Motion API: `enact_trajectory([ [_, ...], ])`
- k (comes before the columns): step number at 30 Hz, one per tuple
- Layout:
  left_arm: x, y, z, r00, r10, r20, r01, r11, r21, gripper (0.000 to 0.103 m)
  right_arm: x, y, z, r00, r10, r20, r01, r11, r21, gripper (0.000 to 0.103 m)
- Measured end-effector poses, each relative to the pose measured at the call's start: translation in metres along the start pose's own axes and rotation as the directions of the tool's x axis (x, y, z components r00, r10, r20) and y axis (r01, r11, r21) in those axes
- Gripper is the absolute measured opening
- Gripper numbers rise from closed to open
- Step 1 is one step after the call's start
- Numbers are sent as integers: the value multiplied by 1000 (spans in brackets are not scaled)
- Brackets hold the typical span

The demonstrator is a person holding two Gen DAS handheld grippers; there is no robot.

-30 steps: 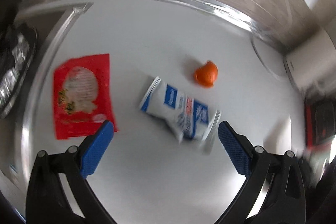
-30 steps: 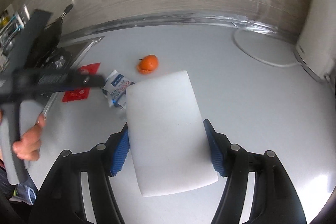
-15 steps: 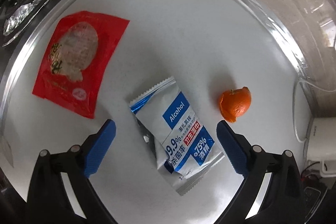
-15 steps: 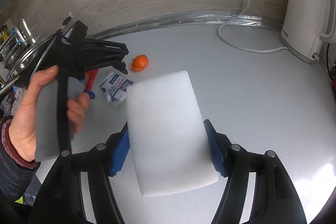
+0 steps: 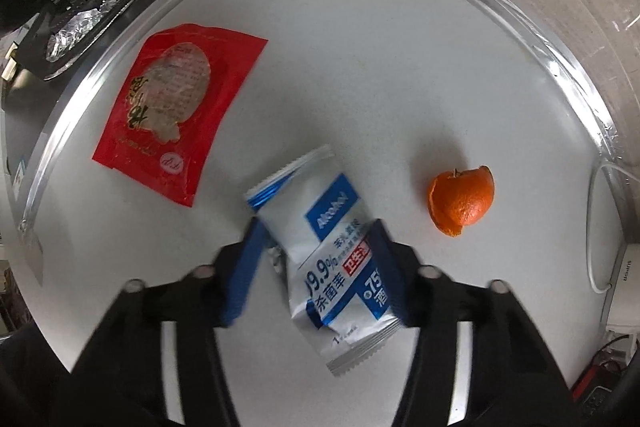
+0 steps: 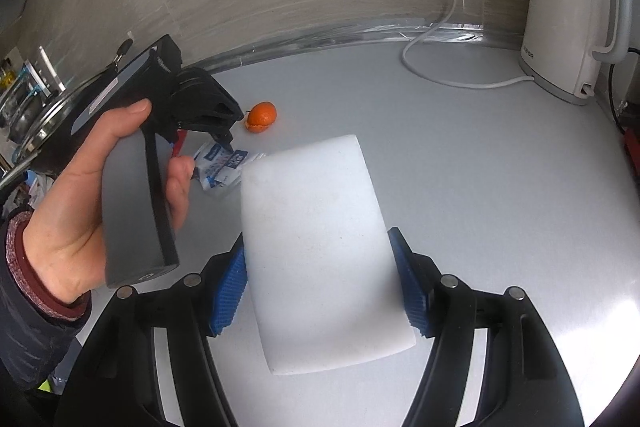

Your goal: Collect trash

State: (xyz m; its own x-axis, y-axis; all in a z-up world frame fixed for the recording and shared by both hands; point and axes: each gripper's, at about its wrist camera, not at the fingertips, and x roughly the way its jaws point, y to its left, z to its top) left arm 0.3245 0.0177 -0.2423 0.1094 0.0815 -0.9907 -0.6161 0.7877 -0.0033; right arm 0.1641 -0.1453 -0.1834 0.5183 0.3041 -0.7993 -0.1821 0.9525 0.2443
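A white and blue alcohol wipe packet (image 5: 336, 247) lies on the white counter (image 5: 360, 87). My left gripper (image 5: 316, 239) has its blue jaws closing around the packet, blurred by motion. A red snack wrapper (image 5: 172, 111) lies to the left of it and an orange peel (image 5: 460, 201) to the right. My right gripper (image 6: 320, 275) is shut on a white foam block (image 6: 320, 251) held above the counter. The right wrist view shows the left gripper (image 6: 224, 139) over the packet (image 6: 220, 171), with the peel (image 6: 261, 115) behind.
A white kettle (image 6: 568, 11) and its cord (image 6: 440, 67) stand at the back right. A stove with foil (image 5: 76, 7) lies past the counter's metal edge at the left. A wood-grain wall runs behind the counter.
My left gripper has come down over the wipe packet and its jaws have narrowed around it. The right gripper still holds the foam block in the same place.
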Motion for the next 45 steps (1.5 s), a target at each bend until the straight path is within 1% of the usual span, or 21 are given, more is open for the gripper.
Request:
enact_trajectory([
  [2,-4,0,-2,999,-32,-7,32,999,18,8,-3,1,-1,1000,-4,2,4,1000,-3,67],
  [4,-5,-1,-5,998,-64,-20,65,997,47,6,-7,1,-2,1000,-6,5,6,1000,-7,67],
  [8,-8,-1,-15,996,-94,8,92,986,140,1,-14,5,-4,1000,-14,14,14,1000,-7,67],
  [10,-9,3,-19,993,-118,17,113,978,176,0,-17,7,-6,1000,-17,17,17,1000,-5,67],
  [13,-12,13,-25,983,-183,20,173,953,247,0,-17,8,-9,1000,-24,14,24,1000,-4,67],
  [16,-9,27,-19,970,-242,5,230,928,293,0,-18,11,-14,1000,-25,11,25,1000,0,67],
  [17,-9,30,-17,963,-268,-3,256,915,311,0,-18,12,-16,1000,-26,11,26,1000,1,67],
  [19,-11,33,-16,949,-316,-6,296,884,361,0,-17,13,-19,1000,-23,8,23,1000,6,67],
  [21,-12,34,-14,943,-334,4,303,861,408,0,-16,14,-22,1000,-22,3,22,1000,11,67],
  [22,-13,35,-14,937,-350,2,314,845,434,0,-15,15,-24,1000,-22,1,22,1000,14,67],
  [24,-14,37,-15,932,-362,-7,323,824,465,0,-14,16,-27,1000,-19,-3,19,1000,18,67],
  [26,-13,35,-20,926,-377,-19,335,797,503,0,-12,17,-28,1000,-19,-7,19,1000,20,67],
  [28,-14,33,-22,918,-395,-26,344,766,543,0,-11,19,-29,1000,-20,-10,20,1000,19,67],
  [31,-17,44,-32,914,-404,-43,349,724,596,0,-9,20,-30,1000,-21,-13,21,1000,20,67],
  [34,-12,45,-37,908,-414,-65,356,679,642,0,-8,20,-32,1000,-20,-18,20,1000,24,67],
  [35,-11,45,-40,902,-422,-88,368,649,665,0,-8,20,-32,1000,-22,-20,22,999,24,67],
  [37,-10,41,-44,895,-429,-123,386,608,693,0,-7,21,-34,1000,-20,-23,21,999,26,67],
  [39,-11,39,-51,890,-431,-150,392,552,736,0,-6,20,-35,1000,-17,-25,18,999,29,67],
  [40,-11,37,-53,887,-433,-158,394,535,747,0,-6,20,-36,1000,-17,-26,18,999,31,67],
  [43,-12,34,-60,872,-442,-212,423,460,781,0,-8,20,-39,1000,-14,-26,15,999,37,67],
  [45,-13,34,-65,865,-443,-234,431,418,800,0,-10,19,-41,1000,-14,-27,15,999,38,67],
])
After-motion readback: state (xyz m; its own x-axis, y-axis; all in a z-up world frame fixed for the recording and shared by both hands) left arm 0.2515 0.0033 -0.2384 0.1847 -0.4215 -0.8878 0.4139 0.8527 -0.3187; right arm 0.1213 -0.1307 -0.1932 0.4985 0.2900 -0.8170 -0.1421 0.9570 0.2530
